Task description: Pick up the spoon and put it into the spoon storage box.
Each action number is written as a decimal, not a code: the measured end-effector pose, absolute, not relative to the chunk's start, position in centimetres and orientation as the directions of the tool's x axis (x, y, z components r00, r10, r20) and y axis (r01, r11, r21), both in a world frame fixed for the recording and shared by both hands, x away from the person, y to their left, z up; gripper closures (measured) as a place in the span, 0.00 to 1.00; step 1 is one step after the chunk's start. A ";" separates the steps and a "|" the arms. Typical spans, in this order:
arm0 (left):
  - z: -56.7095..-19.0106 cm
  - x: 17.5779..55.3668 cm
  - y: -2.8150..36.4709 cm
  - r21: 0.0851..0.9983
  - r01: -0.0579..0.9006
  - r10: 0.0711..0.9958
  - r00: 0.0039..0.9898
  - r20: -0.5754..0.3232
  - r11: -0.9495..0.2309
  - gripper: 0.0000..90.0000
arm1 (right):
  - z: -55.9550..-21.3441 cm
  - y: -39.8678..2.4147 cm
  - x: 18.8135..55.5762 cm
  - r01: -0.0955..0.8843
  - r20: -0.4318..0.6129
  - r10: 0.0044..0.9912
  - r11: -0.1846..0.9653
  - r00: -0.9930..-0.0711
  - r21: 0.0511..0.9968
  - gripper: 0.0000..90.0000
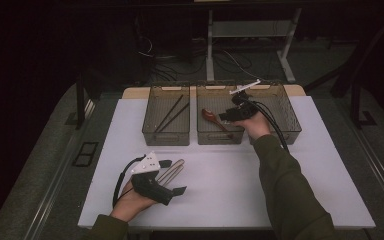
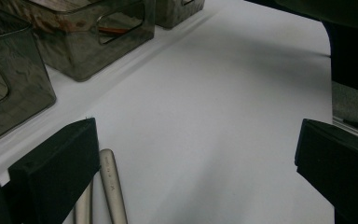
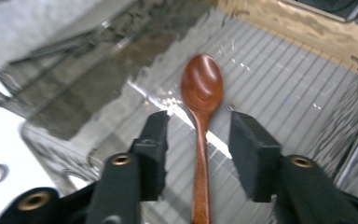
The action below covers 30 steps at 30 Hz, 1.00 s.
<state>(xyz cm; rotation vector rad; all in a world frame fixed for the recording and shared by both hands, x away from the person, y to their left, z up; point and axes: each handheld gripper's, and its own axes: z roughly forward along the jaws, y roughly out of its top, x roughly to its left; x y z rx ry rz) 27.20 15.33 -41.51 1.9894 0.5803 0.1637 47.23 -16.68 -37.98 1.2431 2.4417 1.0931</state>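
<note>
The right gripper (image 3: 198,140) hangs over the middle bin (image 1: 220,136), its jaws parted with a gap on either side of the wooden spoon (image 3: 201,116) — the pads are off the handle, so the spoon is released. The spoon lies on the ribbed floor of that bin, bowl pointing away from the gripper in the right gripper view; from the high view it rests slanted in the bin's left half, just left of the gripper (image 1: 232,114).

The left gripper (image 1: 172,176) rests low on the white table (image 1: 230,180) near the person's edge, jaws spread wide and clasping nothing. Just beside its left jaw lie two metal handles (image 2: 109,186), side by side on the table surface — one partly hidden behind the jaw — outside the gap between the jaws.

Farther out, the left bin (image 1: 166,135) holds a pair of dark chopsticks (image 1: 172,114), laid diagonally. A third bin (image 1: 290,122) stands at the right, touching the middle one.
</note>
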 end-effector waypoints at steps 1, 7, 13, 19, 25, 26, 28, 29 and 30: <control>-41.5 27.2 15.3 0.870 0.325 0.466 0.875 -0.129 -0.371 0.00 | -37.8 -16.8 47.0 0.615 0.157 0.759 0.367 -0.631 0.698 0.59; -41.6 27.3 15.4 0.869 0.328 0.470 0.873 -0.130 -0.370 0.00 | -36.5 -18.0 45.6 0.581 0.185 0.734 0.330 -0.653 0.744 0.49; -41.6 27.2 15.4 0.867 0.334 0.476 0.869 -0.132 -0.369 0.00 | -35.6 -19.5 43.7 0.541 0.168 0.710 0.340 -0.684 0.769 0.44; -41.6 27.3 15.5 0.865 0.333 0.477 0.870 -0.128 -0.376 0.00 | -35.1 -21.2 41.5 0.509 0.158 0.700 0.325 -0.696 0.797 0.40; -41.7 27.3 15.4 0.864 0.336 0.479 0.868 -0.128 -0.376 0.00 | -34.9 -22.8 39.2 0.478 0.150 0.689 0.314 -0.710 0.821 0.36; -41.7 27.3 15.4 0.864 0.335 0.480 0.868 -0.128 -0.376 0.00 | -34.9 -23.0 38.9 0.469 0.146 0.684 0.313 -0.715 0.826 0.35; -41.7 27.3 15.4 0.864 0.336 0.480 0.868 -0.128 -0.376 0.00 | -35.0 -23.4 38.1 0.463 0.143 0.684 0.310 -0.715 0.831 0.33; -41.7 27.3 15.4 0.864 0.336 0.481 0.867 -0.128 -0.376 0.00 | -35.1 -23.6 37.8 0.463 0.143 0.684 0.310 -0.715 0.830 0.33; -41.7 27.3 15.5 0.864 0.337 0.481 0.867 -0.129 -0.375 0.00 | -35.2 -23.8 37.4 0.463 0.146 0.683 0.308 -0.716 0.831 0.33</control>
